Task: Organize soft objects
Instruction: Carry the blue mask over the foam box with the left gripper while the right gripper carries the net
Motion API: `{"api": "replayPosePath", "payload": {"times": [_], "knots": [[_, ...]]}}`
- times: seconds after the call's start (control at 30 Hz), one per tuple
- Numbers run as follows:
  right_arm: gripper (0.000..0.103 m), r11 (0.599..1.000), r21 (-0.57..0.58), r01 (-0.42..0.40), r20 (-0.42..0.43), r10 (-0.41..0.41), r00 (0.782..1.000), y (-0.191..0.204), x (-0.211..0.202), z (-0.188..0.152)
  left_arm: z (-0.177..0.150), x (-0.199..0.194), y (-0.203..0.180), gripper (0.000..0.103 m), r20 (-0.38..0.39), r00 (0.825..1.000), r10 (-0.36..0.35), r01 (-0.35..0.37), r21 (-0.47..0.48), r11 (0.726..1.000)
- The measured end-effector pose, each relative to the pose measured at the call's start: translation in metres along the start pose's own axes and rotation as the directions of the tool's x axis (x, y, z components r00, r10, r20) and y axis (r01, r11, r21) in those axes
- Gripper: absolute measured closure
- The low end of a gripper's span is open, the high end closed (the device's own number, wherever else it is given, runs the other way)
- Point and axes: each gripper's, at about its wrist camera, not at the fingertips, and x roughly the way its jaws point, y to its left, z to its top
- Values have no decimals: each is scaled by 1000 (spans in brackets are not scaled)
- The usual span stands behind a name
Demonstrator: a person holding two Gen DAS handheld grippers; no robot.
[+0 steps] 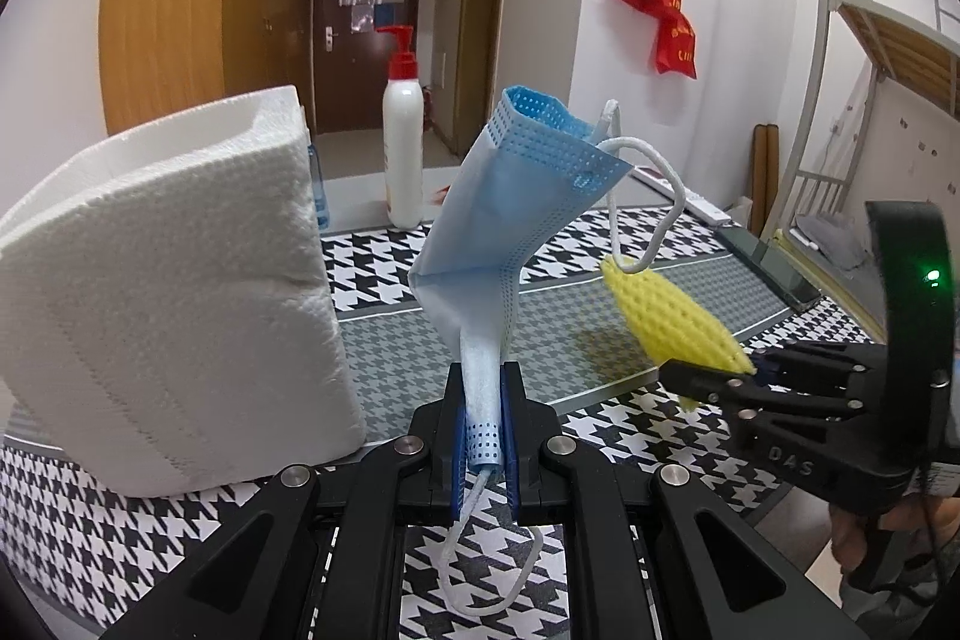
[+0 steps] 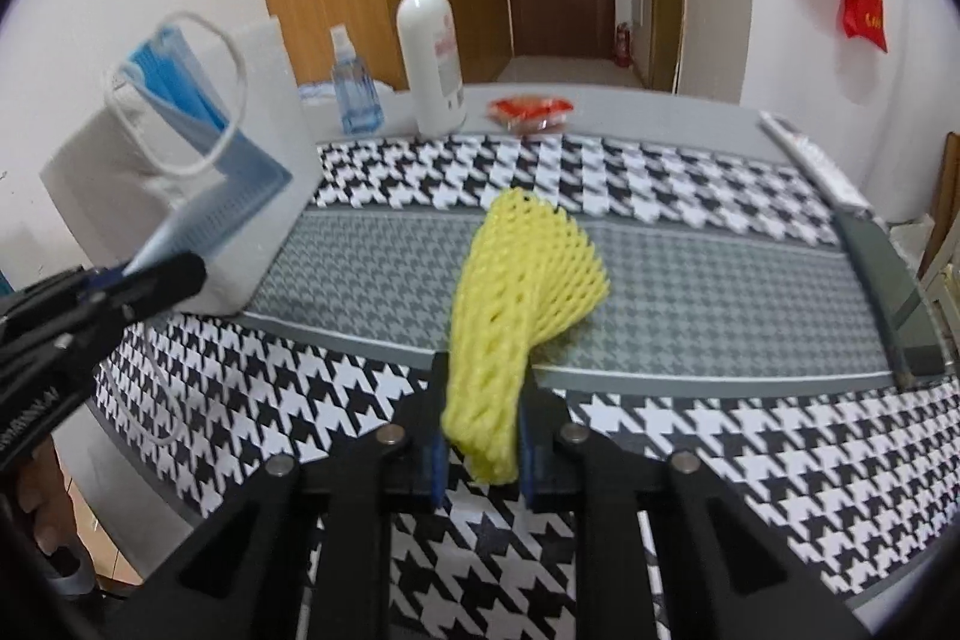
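My left gripper (image 1: 483, 400) is shut on a blue face mask (image 1: 516, 196) and holds it upright above the table, ear loops hanging free. The mask also shows in the right wrist view (image 2: 198, 148), held by the left gripper (image 2: 150, 274). My right gripper (image 2: 480, 424) is shut on a yellow foam net sleeve (image 2: 516, 280) that sticks up above the cloth. In the left wrist view the sleeve (image 1: 672, 316) and the right gripper (image 1: 720, 376) are to the right of the mask.
A white stack of paper towels (image 1: 162, 292) stands at the left on the houndstooth tablecloth (image 2: 720, 436). A white pump bottle (image 2: 429, 58), a small clear bottle (image 2: 354, 88) and a red packet (image 2: 528, 109) stand at the far edge. A dark tray rim (image 2: 882, 292) lies right.
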Motion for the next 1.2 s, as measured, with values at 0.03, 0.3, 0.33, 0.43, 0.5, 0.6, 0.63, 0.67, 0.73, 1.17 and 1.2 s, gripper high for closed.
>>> {"api": "replayPosePath", "payload": {"times": [0.03, 0.3, 0.33, 0.43, 0.5, 0.6, 0.63, 0.67, 0.73, 1.17, 1.2], "knots": [[82, 1000, -4, 0, 9, 0, 1000, 2, -4, 0, 0, -1, 0, 92, 2, 1000, 0, 0, -1, 1000], [82, 1000, -16, 13, 57, -12, 998, 8, -28, -4, -1, -14, -3, 92, 24, 1000, 0, 0, 5, 1000], [82, 1000, -12, 16, 62, -15, 998, 8, -30, -3, -2, -16, -3, 92, 29, 1000, -1, 1, 5, 1000], [81, 1000, -7, 16, 76, -16, 997, 8, -34, -2, -2, -20, -3, 92, 36, 999, 0, 0, 6, 1000], [81, 1000, -15, 17, 83, -16, 996, 10, -35, -2, -2, -22, -3, 92, 40, 999, -3, 3, 8, 1000], [81, 1000, -26, 8, 97, -5, 995, 15, -43, -3, -2, -26, -3, 92, 49, 999, 0, 0, 8, 1000], [81, 1000, -27, 10, 101, -7, 995, 16, -45, -3, -2, -27, -2, 92, 51, 999, 0, -1, 7, 1000], [81, 1000, -29, 12, 107, -9, 994, 17, -48, -3, -2, -28, -2, 92, 55, 999, 2, -3, 7, 1000], [81, 999, -31, 11, 112, -8, 994, 19, -50, -3, -2, -31, -2, 92, 62, 998, 6, -6, 8, 1000], [81, 999, -43, 10, 163, -3, 987, 26, -67, -1, 0, -45, -1, 92, 100, 995, 20, -22, 21, 1000], [81, 999, -44, 8, 168, -1, 986, 27, -69, 0, 0, -47, -1, 92, 103, 994, 19, -22, 22, 1000]]}}
